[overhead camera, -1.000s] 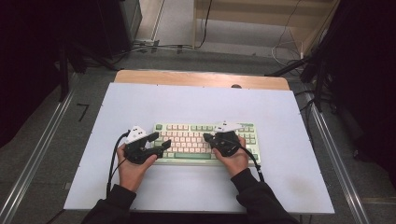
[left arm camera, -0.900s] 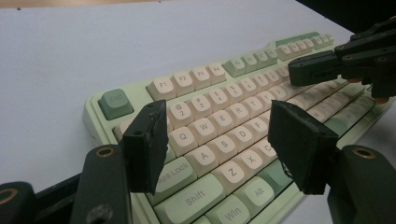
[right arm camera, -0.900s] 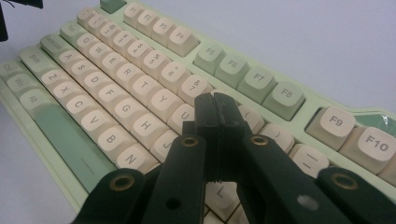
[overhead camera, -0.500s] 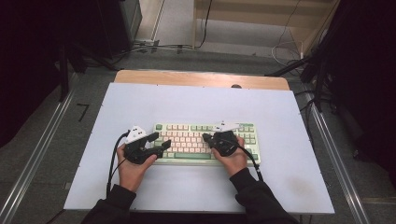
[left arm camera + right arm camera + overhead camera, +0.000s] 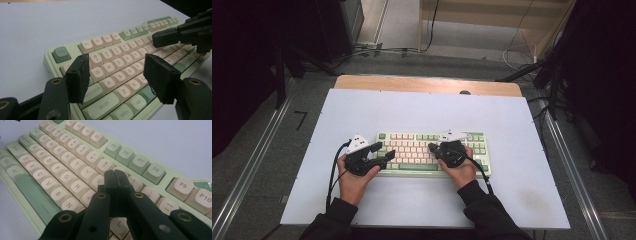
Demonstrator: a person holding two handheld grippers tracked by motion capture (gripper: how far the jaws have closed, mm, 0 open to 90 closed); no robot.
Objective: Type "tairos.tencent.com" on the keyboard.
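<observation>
Keyboard: a cream-and-green unit lying flat at the near centre of the white table, long side parallel to the near edge. Judged rigid and moderately heavy; the moulded case should not flex, but the keycaps sit proud, travel under load and could pop off if pried sideways. Smooth plastic is likely to slip under hard pads. For pressing, contact a keycap squarely on its top face; for moving the unit, take the case rim at the short ends, not the keys.

The left gripper hovers over the letter keys at the keyboard's left end, jaws spread apart with nothing between them. The right gripper has its jaws clenched together, empty, tip over the keys right of centre; contact cannot be confirmed.

The table surface is smooth, matte and otherwise bare. Beyond its far edge runs a wooden strip, then grey floor with cables; rails flank both sides.
</observation>
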